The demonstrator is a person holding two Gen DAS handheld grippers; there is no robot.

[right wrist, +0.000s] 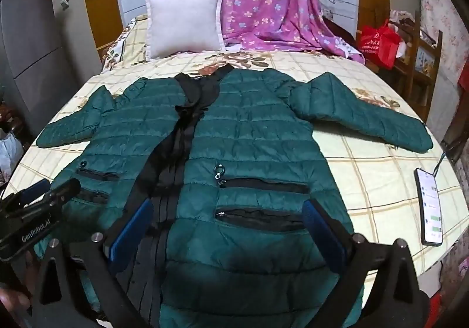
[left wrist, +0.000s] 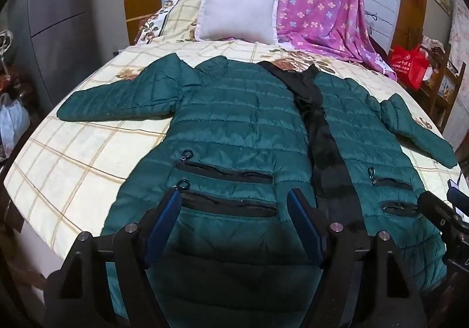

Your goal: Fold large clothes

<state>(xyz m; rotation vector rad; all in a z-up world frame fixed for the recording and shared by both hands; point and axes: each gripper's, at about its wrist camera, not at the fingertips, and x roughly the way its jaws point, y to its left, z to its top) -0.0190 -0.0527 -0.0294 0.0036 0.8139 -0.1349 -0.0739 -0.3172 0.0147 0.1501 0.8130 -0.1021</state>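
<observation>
A dark green quilted puffer jacket (left wrist: 234,129) lies flat and face up on the bed, front open, black lining showing down the middle, both sleeves spread out to the sides. It also shows in the right wrist view (right wrist: 258,134). My left gripper (left wrist: 234,199) is open and empty, hovering over the jacket's left front panel near its zip pockets. My right gripper (right wrist: 228,211) is open and empty over the right front panel by its zip pockets. Each gripper shows at the edge of the other's view.
The bed (left wrist: 73,158) has a cream checked cover. A white pillow (left wrist: 237,14) and a purple flowered blanket (left wrist: 319,0) lie at its head. A phone (right wrist: 429,206) with a cable lies on the right side of the bed. A red bag (right wrist: 378,44) stands beyond the right side.
</observation>
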